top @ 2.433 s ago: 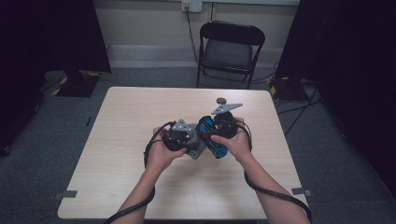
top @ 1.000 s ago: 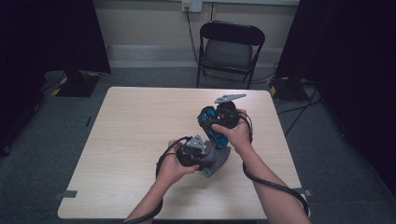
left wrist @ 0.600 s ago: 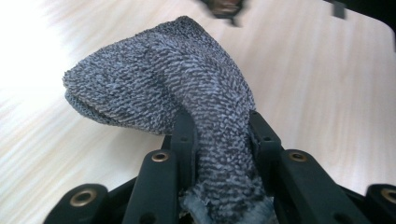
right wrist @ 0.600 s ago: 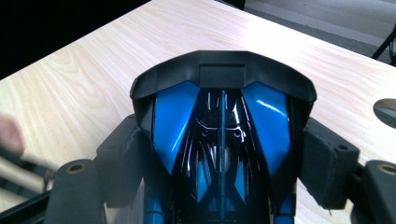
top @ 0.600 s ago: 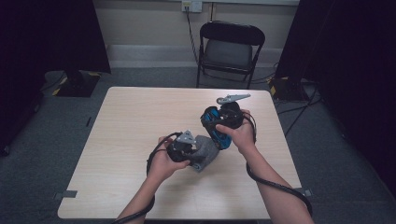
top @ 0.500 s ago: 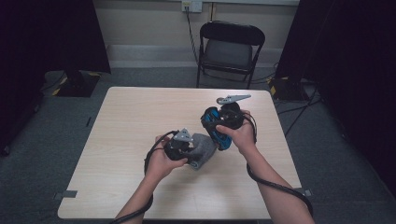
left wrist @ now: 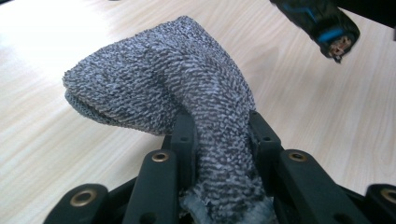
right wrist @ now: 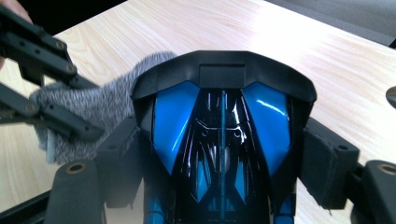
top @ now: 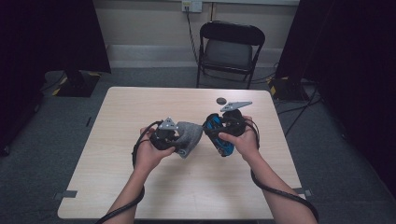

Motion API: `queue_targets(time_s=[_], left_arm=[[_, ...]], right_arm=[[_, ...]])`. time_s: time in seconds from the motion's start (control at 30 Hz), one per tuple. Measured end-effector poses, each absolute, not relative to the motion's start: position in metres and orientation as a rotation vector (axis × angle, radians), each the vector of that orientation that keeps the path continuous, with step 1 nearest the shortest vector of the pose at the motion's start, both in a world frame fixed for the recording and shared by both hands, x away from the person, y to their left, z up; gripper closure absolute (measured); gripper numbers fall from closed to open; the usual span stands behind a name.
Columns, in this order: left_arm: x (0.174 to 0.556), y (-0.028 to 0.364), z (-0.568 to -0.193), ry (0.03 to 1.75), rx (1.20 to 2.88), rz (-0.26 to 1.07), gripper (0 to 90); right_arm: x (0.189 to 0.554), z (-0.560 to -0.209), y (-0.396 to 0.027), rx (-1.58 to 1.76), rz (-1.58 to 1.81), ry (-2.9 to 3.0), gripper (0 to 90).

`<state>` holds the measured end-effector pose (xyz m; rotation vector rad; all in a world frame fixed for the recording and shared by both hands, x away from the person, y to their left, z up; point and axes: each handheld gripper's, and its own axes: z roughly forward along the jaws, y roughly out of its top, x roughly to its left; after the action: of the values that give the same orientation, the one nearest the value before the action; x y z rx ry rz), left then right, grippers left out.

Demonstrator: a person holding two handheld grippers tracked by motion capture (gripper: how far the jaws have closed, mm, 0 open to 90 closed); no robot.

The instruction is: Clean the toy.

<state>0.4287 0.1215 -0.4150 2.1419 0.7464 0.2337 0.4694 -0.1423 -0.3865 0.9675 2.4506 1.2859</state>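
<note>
Pinching a nubby grey knit sock [left wrist: 187,88], the left hand-held gripper [left wrist: 219,135] faces the right hand-held gripper [right wrist: 219,154], clamped on a glossy blue-black toy car [right wrist: 222,135].

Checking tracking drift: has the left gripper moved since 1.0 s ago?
Yes. The left gripper, shut on the grey cloth, moved toward the table's far edge.

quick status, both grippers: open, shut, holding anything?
Left gripper: shut on the grey knitted cloth, held above the light wooden table.
Right gripper: shut on the blue and black plastic toy car.
</note>
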Motion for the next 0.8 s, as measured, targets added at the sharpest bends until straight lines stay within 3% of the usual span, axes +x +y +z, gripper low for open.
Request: queue_targets(time_s=[0.8], left_arm=[[0.438,0.111,-0.404,0.79,2.114,0.27,69.4]], right_arm=[[0.453,-0.405,-0.141,0.926,1.284,2.488,25.8]])
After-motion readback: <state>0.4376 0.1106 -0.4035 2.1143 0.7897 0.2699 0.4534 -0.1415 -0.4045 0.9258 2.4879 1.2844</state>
